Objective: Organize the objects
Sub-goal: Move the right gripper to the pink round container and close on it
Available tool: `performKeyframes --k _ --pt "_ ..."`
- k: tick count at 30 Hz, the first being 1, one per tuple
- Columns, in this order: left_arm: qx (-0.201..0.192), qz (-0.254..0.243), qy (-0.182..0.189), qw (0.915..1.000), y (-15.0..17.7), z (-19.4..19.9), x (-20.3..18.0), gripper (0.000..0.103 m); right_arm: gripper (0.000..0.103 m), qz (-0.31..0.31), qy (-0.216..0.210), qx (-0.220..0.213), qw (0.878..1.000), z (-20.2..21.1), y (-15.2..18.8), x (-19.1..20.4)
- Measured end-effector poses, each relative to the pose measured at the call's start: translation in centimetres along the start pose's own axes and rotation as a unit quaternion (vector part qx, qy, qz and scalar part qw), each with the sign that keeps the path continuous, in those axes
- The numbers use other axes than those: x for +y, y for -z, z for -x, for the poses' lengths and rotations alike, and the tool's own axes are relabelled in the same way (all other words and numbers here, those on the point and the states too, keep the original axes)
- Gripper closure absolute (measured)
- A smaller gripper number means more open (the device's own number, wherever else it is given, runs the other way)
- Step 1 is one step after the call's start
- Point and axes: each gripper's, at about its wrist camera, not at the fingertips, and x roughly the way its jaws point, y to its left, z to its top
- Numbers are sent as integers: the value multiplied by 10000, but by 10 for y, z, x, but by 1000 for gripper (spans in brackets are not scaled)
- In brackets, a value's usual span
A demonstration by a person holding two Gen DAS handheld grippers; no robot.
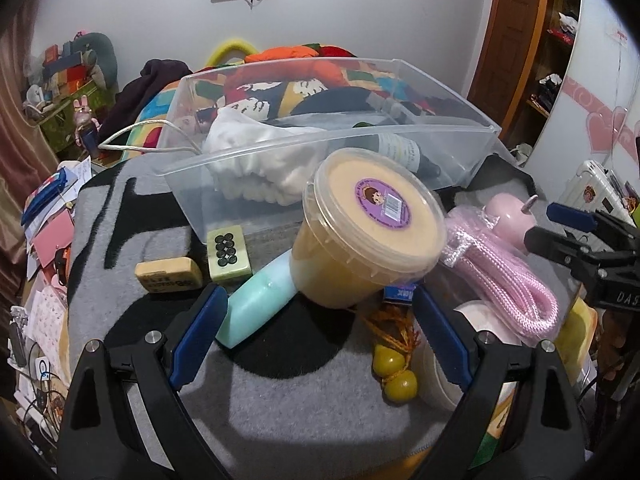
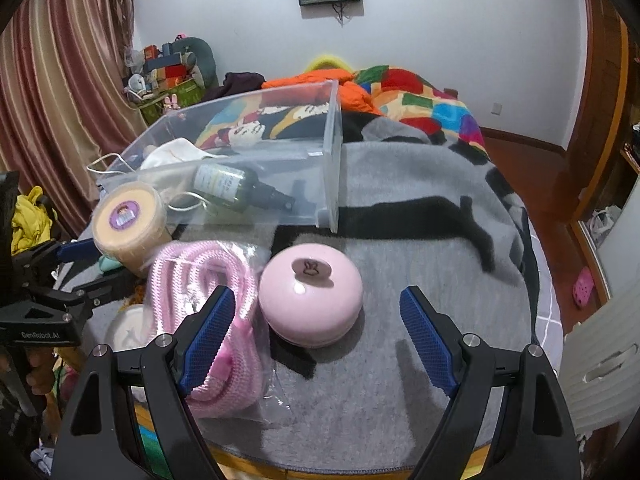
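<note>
While both tools hover with nothing held, the handling of the loose items can be judged from how they lie on the grey and black fleece blanket [image 2: 420, 216] that covers the worktop. The left gripper [image 1: 316, 332] is held with its jaws spread wide, aimed at the round translucent plastic tub of pale yellow paste [image 1: 360, 232], which leans tilted against a mint-green smooth tube [image 1: 256, 304] just in front of the clear plastic storage bin [image 1: 440, 136]. That tub is judged fairly heavy and stiff, with slick tapered walls; a hold across the body below the lid rim is advised, since the rim would stop it from slipping down. The right gripper [image 2: 316, 340] is likewise held with jaws wide apart, and the pink glossy dome-shaped case with a brown rabbit emblem [image 2: 310, 300] sits between and just ahead of them. Its rounded, shiny shell is likely slippery, so the widest band at its middle should be taken. Beside it, touching, lies the pink braided rope coiled in a clear plastic bag [image 2: 204, 280]; it is soft and light, and the crinkly bag may slide over the cord. Inside the bin, a dark green glass spray bottle [image 2: 236, 188] and a white bunched cloth [image 1: 256, 160] are already stored. Whether the bottle is glass or plastic cannot be settled from these views; it is best treated as fragile. Two cream mahjong-style tiles [image 1: 230, 256] rest well left.
</note>
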Motion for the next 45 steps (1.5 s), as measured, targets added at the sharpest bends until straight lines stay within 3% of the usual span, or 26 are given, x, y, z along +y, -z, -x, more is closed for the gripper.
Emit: performKeyframes --k 10,27,30,34,38,40,45 --pt "57 123 -21 9999 -9 -15 -1 9 21 -169 2 227 9996 -20 5 -8" --pt "-96 198 -28 9998 -31 -26 -9 9 22 -389 -141 57 9991 -33 -1 -13" --pt "-143 208 -74 9997 -33 -29 -11 9 27 -404 -154 9 9991 -34 -2 -14" --pt "-284 164 -167 9993 -35 -29 -14 9 41 -308 -149 21 9994 -34 -1 -10" --pt "-377 92 -262 9989 -34 -29 -17 9 43 -271 -108 10 9996 -34 0 -8" --pt "-429 38 -304 9986 -33 -29 -19 10 43 -286 -94 13 9995 -33 0 -9" --pt "-523 -132 -209 9983 -30 -25 -25 27 43 -356 -65 20 9993 -31 0 -13"
